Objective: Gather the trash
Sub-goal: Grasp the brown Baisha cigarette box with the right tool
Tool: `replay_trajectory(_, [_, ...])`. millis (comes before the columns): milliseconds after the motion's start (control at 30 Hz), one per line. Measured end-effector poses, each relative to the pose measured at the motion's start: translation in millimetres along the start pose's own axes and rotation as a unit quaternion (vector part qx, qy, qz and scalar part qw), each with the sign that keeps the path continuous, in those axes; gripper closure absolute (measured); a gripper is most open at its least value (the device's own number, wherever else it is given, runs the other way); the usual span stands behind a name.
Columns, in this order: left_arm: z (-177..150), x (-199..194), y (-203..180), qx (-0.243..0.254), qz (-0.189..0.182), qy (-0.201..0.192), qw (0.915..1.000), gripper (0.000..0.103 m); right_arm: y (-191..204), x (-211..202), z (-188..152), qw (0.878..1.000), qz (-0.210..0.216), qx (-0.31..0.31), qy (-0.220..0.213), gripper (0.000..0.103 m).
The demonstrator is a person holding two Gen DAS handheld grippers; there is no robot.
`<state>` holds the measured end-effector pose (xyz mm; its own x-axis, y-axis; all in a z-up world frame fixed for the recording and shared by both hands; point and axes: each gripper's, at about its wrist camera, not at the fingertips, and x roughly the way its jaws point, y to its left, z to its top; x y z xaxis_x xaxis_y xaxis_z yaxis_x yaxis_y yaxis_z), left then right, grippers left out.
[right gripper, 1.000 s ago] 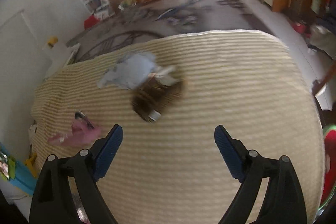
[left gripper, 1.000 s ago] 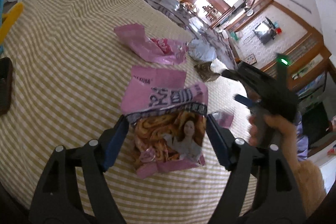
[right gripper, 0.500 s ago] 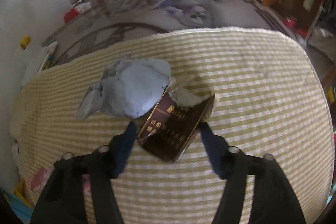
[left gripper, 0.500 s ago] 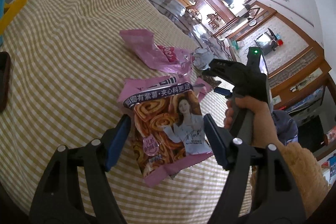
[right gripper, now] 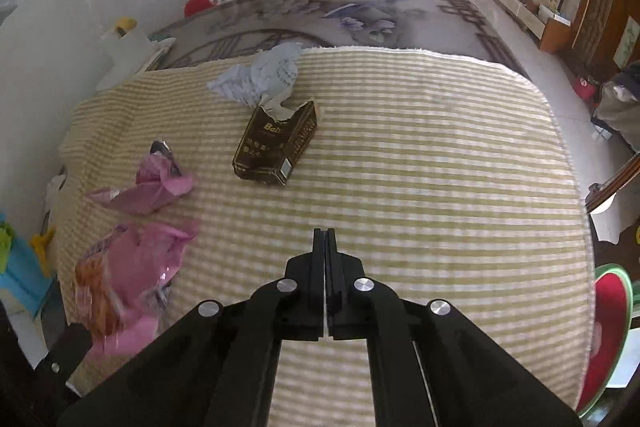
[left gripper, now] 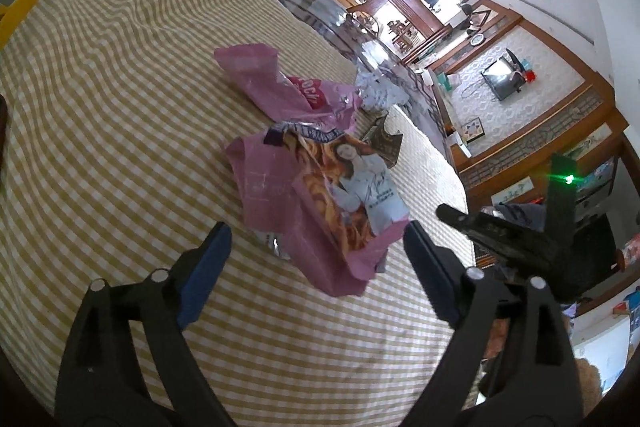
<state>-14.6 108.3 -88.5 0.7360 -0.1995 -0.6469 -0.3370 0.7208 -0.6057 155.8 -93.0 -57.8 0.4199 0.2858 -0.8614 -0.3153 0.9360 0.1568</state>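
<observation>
Now the left gripper (left gripper: pixel 316 255) is gaping empty over the wrapper (left gripper: pixel 340 203) — light, crinkly, slippery; right gripper (right gripper: pixel 325 239) is sitting closed, empty — pinch a crumpled edge.

My left gripper (left gripper: pixel 316 243) with jaws spread wide and nothing between them, blue pads (left gripper: pixel 206 269) facing inward, my right gripper (right gripper: pixel 325 239) with jaws pressed flat together and gripping nothing, both angled downward, right one visible off to the left gripper's right

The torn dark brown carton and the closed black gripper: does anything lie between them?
Nothing; in the right wrist view only bare yellow checked cloth lies between the torn dark brown carton and the shut right gripper.
</observation>
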Motion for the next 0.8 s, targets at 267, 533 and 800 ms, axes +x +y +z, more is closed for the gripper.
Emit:
replay_trajectory(267, [1, -2, 6, -0.013, 0.004, -0.009, 0.9999, 0.016, 23, 30, 40, 0.999, -0.011, 0.038, -0.003, 0.038])
replay_trajectory(533, [4, -7, 8, -0.026, -0.01, -0.018, 0.9994, 0.016, 53, 85, 56, 0.997, -0.048, 0.053, 0.026, 0.036])
replay_trajectory(800, [6, -5, 8, -0.029, -0.012, -0.019, 0.9993, 0.016, 49, 90, 50, 0.997, -0.065, 0.019, 0.031, 0.054])
